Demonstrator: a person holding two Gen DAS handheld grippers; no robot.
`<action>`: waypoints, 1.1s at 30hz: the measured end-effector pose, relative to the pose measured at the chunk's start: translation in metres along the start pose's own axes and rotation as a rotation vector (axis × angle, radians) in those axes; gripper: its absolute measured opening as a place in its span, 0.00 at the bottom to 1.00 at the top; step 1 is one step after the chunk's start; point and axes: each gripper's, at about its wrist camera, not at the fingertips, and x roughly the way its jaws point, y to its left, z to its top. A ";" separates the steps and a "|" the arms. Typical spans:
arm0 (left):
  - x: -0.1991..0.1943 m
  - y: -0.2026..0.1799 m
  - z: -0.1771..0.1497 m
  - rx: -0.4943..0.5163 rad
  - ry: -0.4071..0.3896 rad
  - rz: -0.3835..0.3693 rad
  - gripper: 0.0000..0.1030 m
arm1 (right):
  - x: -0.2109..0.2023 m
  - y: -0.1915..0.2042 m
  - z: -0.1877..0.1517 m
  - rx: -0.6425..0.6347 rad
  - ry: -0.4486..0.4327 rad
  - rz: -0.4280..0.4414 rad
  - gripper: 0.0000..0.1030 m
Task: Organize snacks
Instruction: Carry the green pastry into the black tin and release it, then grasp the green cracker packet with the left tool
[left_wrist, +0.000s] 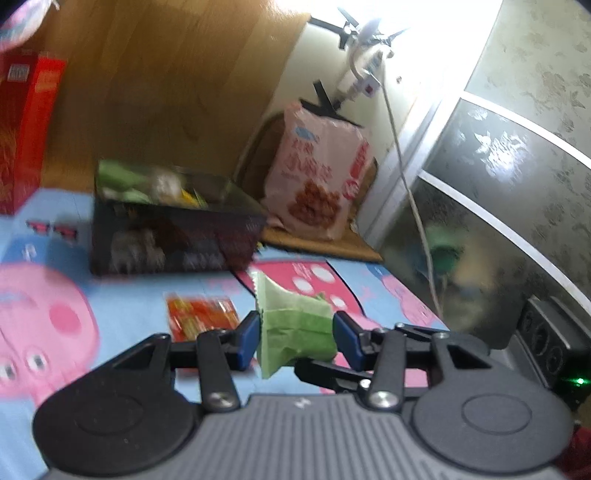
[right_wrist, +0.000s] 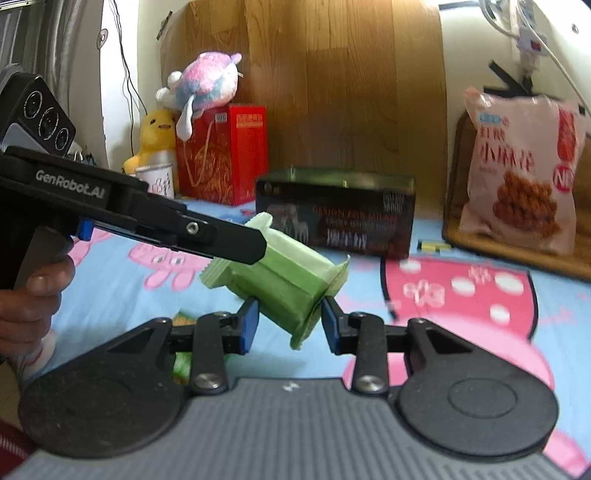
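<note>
"GenRobot.AI" stands in pale letters on the left gripper (right_wrist: 236, 240), on the flat black arm just left of the green packet (right_wrist: 284, 284). The pink bag (right_wrist: 521, 173), right of the packet, bears large "N" in a red circle; its Chinese print is too blurred to read.

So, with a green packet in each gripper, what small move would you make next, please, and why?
Probably carry both toward the dark tin ahead: the left gripper and right gripper each clamp a green snack packet, and the tin already holds green packets.
</note>
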 end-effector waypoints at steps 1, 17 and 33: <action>0.002 0.004 0.008 0.002 -0.012 0.010 0.41 | 0.006 -0.002 0.006 -0.011 -0.012 0.000 0.38; 0.076 0.081 0.107 -0.058 -0.101 0.270 0.45 | 0.137 -0.058 0.089 0.039 -0.058 0.013 0.40; 0.030 0.078 0.000 -0.239 0.084 0.101 0.45 | 0.065 -0.074 -0.001 0.396 0.118 0.115 0.51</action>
